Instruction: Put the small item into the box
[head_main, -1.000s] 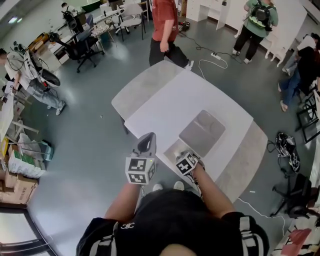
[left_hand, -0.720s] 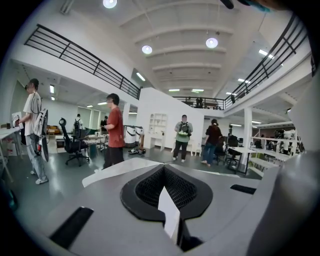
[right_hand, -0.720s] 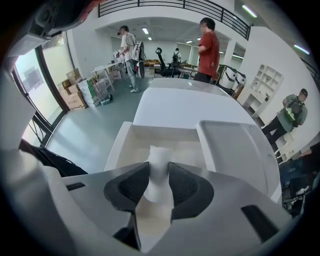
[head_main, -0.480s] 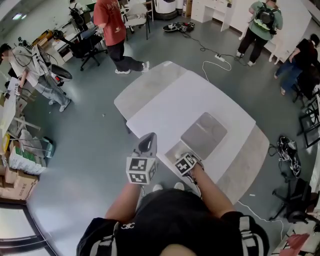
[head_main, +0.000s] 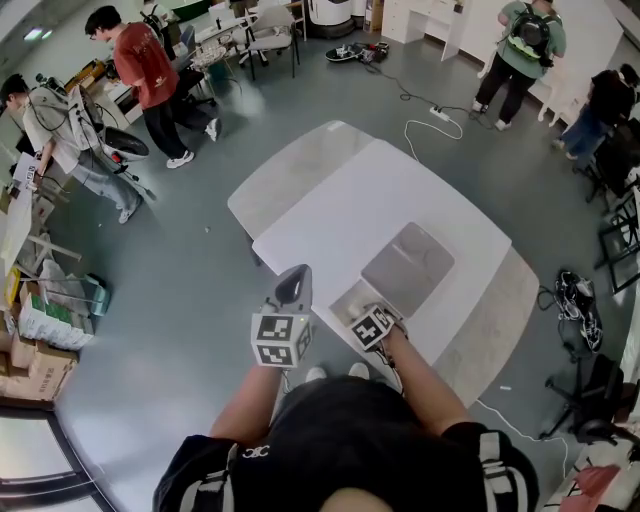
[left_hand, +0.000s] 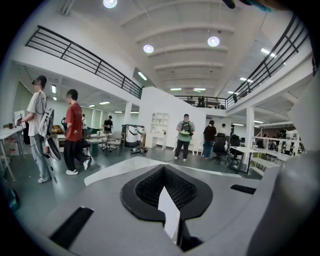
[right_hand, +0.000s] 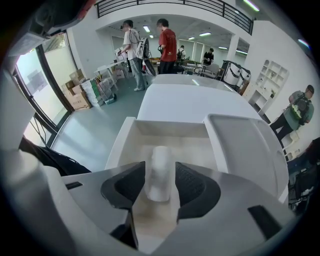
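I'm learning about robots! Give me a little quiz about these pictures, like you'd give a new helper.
1. True or false: the box has its lid shut.
2. What is between the jaws of the right gripper? A) a small white item B) a red ball C) nothing
3. Fill in: the box sits on a white ____.
Key:
1. False. The lid lies open beside the box.
2. A. The jaws are opening with the item between them, over the open box.
3. table
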